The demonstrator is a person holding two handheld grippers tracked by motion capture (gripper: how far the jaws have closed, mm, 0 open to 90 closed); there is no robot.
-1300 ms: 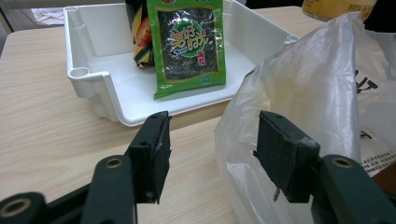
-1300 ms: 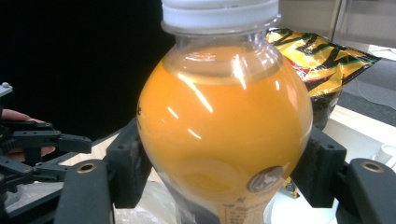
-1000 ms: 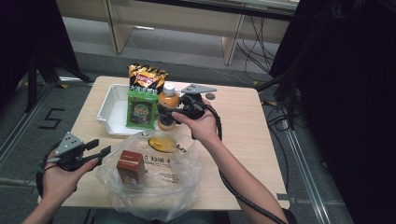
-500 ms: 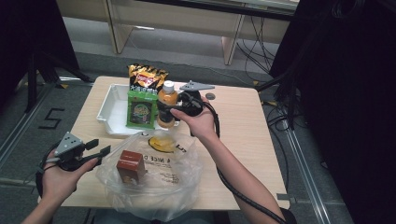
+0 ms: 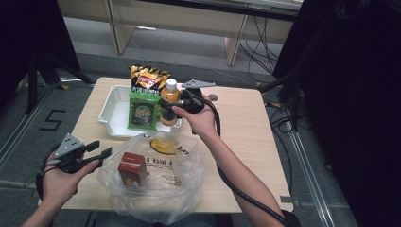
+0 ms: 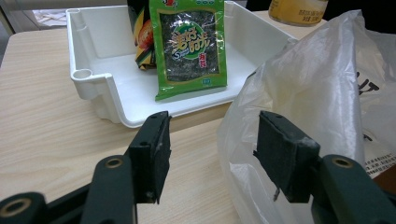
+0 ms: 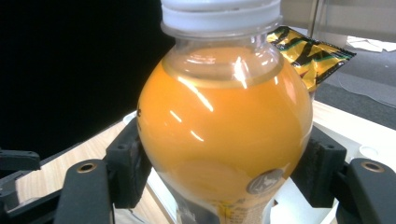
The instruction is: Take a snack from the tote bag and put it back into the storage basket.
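Observation:
An orange juice bottle (image 5: 169, 101) with a white cap stands upright at the right end of the white tray (image 5: 111, 111). My right gripper (image 5: 171, 108) is shut on it; in the right gripper view both pads press the bottle (image 7: 224, 140) low on its sides, and its base is hidden. A green seaweed packet (image 5: 142, 111) leans just left of it, with a chips bag (image 5: 149, 77) behind. My left gripper (image 5: 101, 147) is open near the table's front left. Its jaws (image 6: 212, 154) hold nothing, and the right jaw is close to the clear plastic bag (image 6: 317, 102).
The plastic bag (image 5: 156, 189) lies open at the front middle with a brown box (image 5: 132, 166) and a yellow item (image 5: 163, 144) inside. A small dark round object (image 5: 213, 97) lies behind the right hand. Bare tabletop (image 5: 246, 123) spreads to the right.
The right gripper and the bottle have barely shifted. The left gripper has stayed where it was, still open.

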